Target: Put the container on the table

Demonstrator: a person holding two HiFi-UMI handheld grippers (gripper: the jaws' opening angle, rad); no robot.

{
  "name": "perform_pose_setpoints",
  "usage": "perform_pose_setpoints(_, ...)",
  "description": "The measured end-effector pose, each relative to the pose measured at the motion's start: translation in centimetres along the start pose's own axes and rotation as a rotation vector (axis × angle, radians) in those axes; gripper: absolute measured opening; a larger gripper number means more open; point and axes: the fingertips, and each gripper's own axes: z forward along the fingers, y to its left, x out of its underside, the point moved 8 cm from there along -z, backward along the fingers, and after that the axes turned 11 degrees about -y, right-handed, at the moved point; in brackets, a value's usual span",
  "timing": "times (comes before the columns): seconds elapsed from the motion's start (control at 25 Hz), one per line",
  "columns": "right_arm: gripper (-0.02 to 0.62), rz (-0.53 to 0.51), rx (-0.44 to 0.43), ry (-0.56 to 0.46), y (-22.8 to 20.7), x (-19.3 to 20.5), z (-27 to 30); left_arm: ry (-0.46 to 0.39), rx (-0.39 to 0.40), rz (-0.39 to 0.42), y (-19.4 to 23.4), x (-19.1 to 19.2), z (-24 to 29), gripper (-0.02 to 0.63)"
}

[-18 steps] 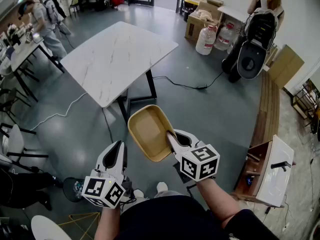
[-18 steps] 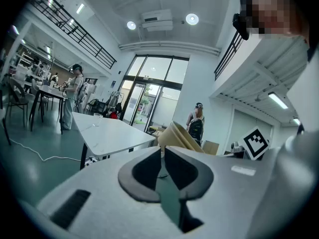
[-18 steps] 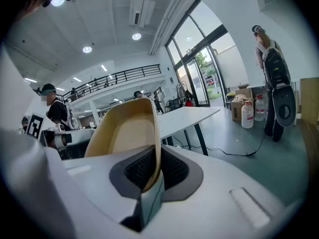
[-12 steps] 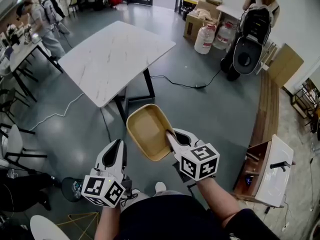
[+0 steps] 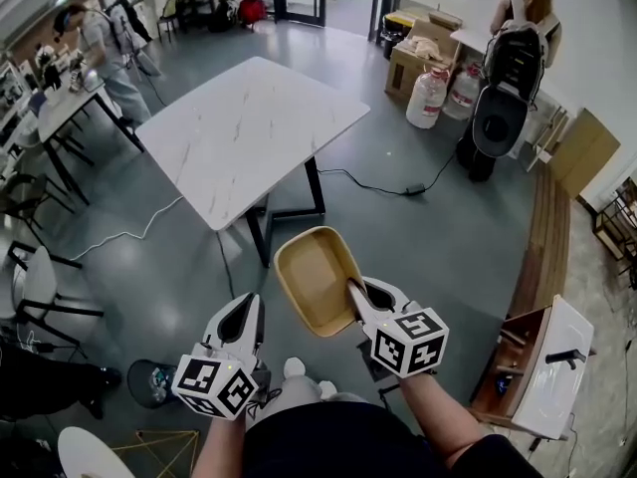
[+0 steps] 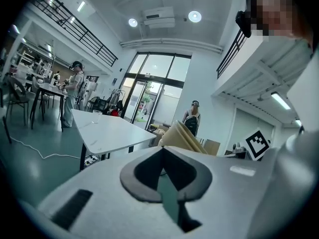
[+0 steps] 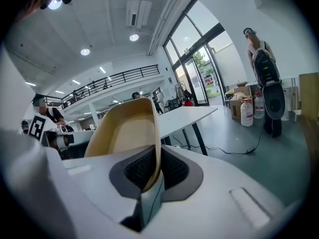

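Observation:
A shallow tan container (image 5: 317,280) hangs tilted in the air over the grey floor, and my right gripper (image 5: 355,293) is shut on its near rim. In the right gripper view the rim (image 7: 149,148) runs down between the dark pads (image 7: 172,169), with the container's hollow side facing left. My left gripper (image 5: 245,315) floats beside it at the lower left, shut with nothing in it. The container's edge (image 6: 182,136) shows past it in the left gripper view. The white marble table (image 5: 254,127) stands ahead, beyond the container, with bare floor between.
Behind the table, a person with a black backpack (image 5: 513,63) stands near water jugs (image 5: 430,98) and cardboard boxes (image 5: 423,50). A black cable (image 5: 383,185) crosses the floor. A wooden bench (image 5: 542,232) runs along the right. Chairs (image 5: 35,287) and other people (image 5: 109,53) are at the left.
The table has come slightly nearer and shifted right in the head view. The container stays in my right gripper, and both grippers keep the same pose.

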Motion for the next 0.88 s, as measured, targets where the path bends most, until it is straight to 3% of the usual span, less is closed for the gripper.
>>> perform_pose_setpoints(0.56, 0.018, -0.008, 0.009, 0.03, -1.5, -1.1, 7.5, 0.008, 0.02, -0.001, 5.8, -1.1, 6.9, -0.015)
perform_pose_setpoints(0.88, 0.018, 0.006, 0.041, 0.059, -2.3, -1.9, 14.2, 0.061, 0.025, 0.053, 11.1, -2.2, 11.1, -0.015)
